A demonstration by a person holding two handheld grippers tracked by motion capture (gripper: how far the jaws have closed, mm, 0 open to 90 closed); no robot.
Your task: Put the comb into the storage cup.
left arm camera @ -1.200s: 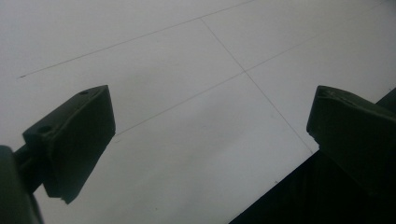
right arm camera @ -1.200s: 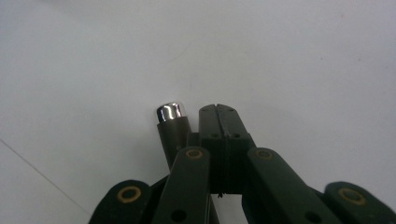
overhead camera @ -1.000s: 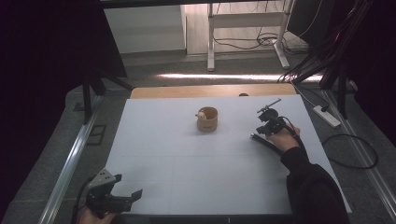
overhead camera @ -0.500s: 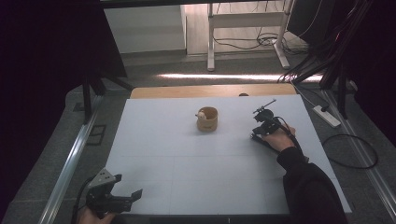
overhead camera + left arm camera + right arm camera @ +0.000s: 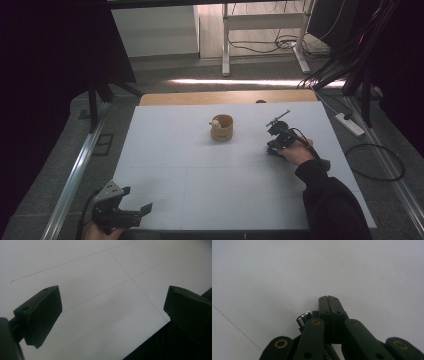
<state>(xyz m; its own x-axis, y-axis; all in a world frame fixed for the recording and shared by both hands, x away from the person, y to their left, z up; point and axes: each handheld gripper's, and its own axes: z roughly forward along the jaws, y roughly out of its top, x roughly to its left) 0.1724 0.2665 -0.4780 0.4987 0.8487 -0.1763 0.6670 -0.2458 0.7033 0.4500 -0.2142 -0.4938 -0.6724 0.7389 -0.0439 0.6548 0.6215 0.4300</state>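
The right tongs [image 5: 276, 140], right of centre in the high view, sit low over the white table [image 5: 200, 165] with their jaws pressed together on nothing; a shiny metal knob [image 5: 303, 318] shows beside them in the right gripper view. The left tongs [image 5: 131, 204], at the lower left, hang spread wide over bare table. A small wooden cup [image 5: 222, 127] stands near the middle, well apart from both.

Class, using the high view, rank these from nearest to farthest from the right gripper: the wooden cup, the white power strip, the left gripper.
1. Wooden cup, to the left of the right gripper, mid-table.
2. White power strip, on the floor to the right, slightly farther.
3. Left gripper, at the near left table corner.
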